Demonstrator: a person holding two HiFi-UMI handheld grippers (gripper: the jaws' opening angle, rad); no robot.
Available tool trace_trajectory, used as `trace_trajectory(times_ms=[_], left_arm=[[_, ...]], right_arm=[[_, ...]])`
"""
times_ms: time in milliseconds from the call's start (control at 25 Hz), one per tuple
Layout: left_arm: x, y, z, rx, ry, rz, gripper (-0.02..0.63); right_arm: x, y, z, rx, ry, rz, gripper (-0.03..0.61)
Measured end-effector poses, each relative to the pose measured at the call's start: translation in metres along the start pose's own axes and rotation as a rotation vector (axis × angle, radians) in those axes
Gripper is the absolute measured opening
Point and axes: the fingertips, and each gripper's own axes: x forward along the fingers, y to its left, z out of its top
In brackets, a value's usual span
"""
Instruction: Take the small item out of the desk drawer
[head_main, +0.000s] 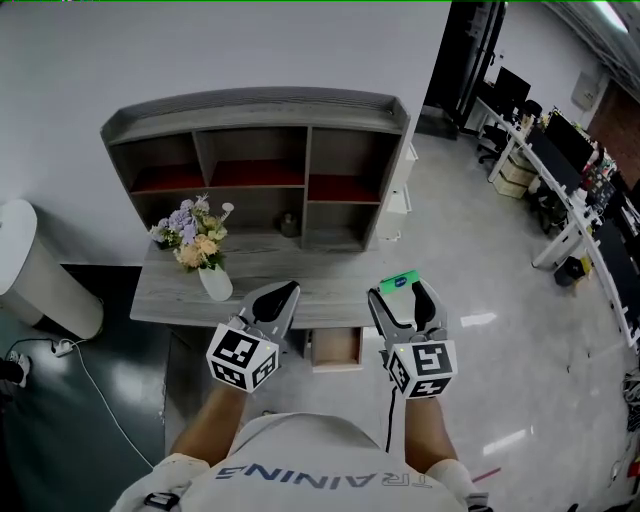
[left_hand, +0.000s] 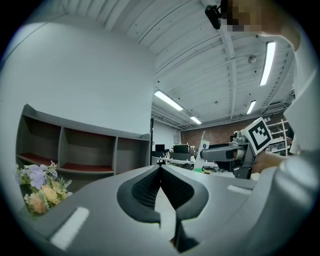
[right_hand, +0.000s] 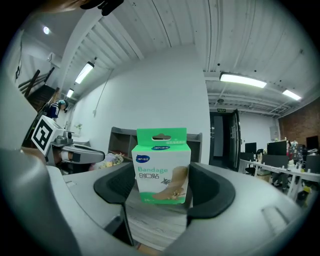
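Green-and-white bandage box (right_hand: 161, 167) sits upright between the pads of the right tool (head_main: 402, 290). It is clamped by its two narrow sides, so the printed face looks back along the jaws. The box is clear of the drawer (head_main: 335, 348) and held in the air near the right end of the grey wood table (head_main: 300, 278).

The drawer stands pulled out below the table's front edge, and from the head view its inside looks bare.

Judgement: the item is already out, and it is carried high so it clears the table edge.

Left tool (head_main: 283, 298): jaws pressed together with nothing between them. It hovers over the table's front edge just left of the drawer, probably parked out of the way or placed to push the drawer shut.

Flower vase (head_main: 213, 282) stands at the left of the table, well apart from both tools.
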Motion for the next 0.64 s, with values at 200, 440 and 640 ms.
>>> trace_trajectory(times_ms=[200, 440, 640], left_arm=[[-0.001, 0.005, 0.000, -0.005, 0.001, 0.012, -0.002], [-0.001, 0.006, 0.000, -0.014, 0.004, 0.012, -0.002], [-0.001, 0.006, -0.003, -0.016, 0.015, 0.013, 0.000]], right_arm=[[0.007, 0.004, -0.002, 0.002, 0.004, 0.017, 0.350], [0.012, 0.006, -0.004, 0.002, 0.010, 0.025, 0.350], [0.011, 0.005, -0.008, 0.014, 0.016, 0.021, 0.350]])
